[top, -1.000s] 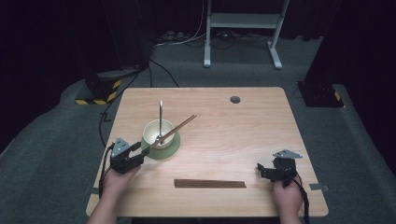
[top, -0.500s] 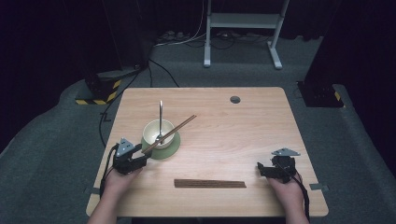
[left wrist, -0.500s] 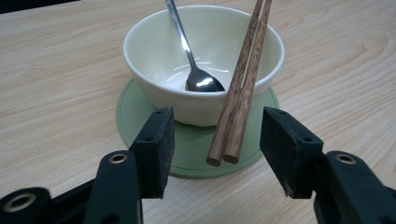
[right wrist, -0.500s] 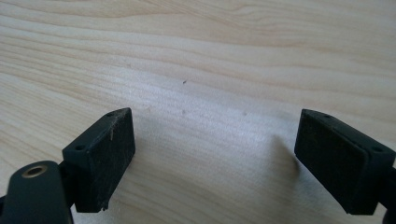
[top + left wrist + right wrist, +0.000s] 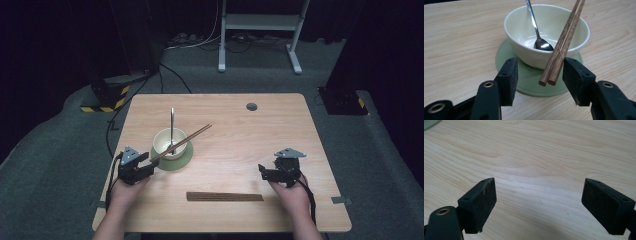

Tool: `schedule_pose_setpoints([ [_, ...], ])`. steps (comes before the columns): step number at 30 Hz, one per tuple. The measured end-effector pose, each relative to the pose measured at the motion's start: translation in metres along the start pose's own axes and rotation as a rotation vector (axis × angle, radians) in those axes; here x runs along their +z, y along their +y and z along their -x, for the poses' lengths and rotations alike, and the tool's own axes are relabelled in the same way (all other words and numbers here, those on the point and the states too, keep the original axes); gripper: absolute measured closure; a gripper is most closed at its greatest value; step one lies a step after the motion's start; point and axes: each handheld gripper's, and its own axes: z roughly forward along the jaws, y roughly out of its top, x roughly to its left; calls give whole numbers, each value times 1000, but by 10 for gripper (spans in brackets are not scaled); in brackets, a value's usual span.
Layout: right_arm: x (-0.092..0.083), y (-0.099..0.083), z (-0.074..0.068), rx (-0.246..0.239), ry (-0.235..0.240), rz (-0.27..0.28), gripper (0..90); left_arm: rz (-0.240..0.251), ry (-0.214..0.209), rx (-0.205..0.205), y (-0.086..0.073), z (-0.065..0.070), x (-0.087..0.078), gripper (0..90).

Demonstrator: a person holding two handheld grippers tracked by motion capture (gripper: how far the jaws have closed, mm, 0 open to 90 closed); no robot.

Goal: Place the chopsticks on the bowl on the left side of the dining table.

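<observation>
Far left of the wooden table (image 5: 230,125), near its front edge: left gripper (image 5: 150,169) in a hand, pointing right toward the bowl, black jaws parted to a middling width and just now opening a touch. Between those jaws, seen along the left gripper (image 5: 539,78) from its own camera, the butt ends of a pair of brown chopsticks (image 5: 560,47), close to the right pad but pressed by neither pad, gap visible on both sides. Just beyond, a cream bowl (image 5: 170,142) standing upright on a round green saucer (image 5: 181,159), the saucer flat on the table. Inside the bowl, a metal spoon (image 5: 172,122), head down in the bottom, handle rising steeply over the far rim; in the left gripper view, spoon (image 5: 537,37) head gleaming on the bowl (image 5: 529,30) floor, saucer (image 5: 529,80) rim spreading under the jaw tips. Chopsticks (image 5: 186,140) leaning across the bowl's near rim, tips running up and to the right past it. Further right, near the front edge, a dark brown flat strip (image 5: 225,196) lying lengthwise, well apart from the bowl and between the two hands. Far right: right gripper (image 5: 264,173) in the other hand, aimed left, jaws spread wide with nothing between; in the right gripper view, right gripper (image 5: 539,206) pads far apart over bare wood grain.
</observation>
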Motion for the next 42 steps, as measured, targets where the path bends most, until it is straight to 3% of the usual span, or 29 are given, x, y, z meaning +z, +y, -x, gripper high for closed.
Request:
schedule_pose_setpoints([
  [6, 7, 11, -24, -45, 22, 25, 171, 6, -1, -30, 0, -2, 3, 471],
  [8, 9, 13, -32, -54, 16, 36, 198, 9, 0, -17, 1, -3, 4, 470],
  [16, 15, 18, -54, -80, 37, 82, 235, 9, 12, -48, 2, -8, 4, 474],
  [24, 17, 21, -63, -109, 82, 128, 259, -53, 77, -28, 7, -2, 9, 472],
  [31, 20, 24, -73, -127, 118, 124, 288, -53, 99, -65, 14, -5, 10, 473],
  [33, 20, 26, -77, -136, 122, 118, 291, -65, 109, -49, 17, -4, 10, 473],
  [37, 22, 30, -82, -144, 125, 122, 290, -69, 112, -53, 19, -5, 12, 472],
  [42, 22, 36, -88, -153, 120, 132, 298, -36, 127, -65, 18, -7, 12, 470],
])
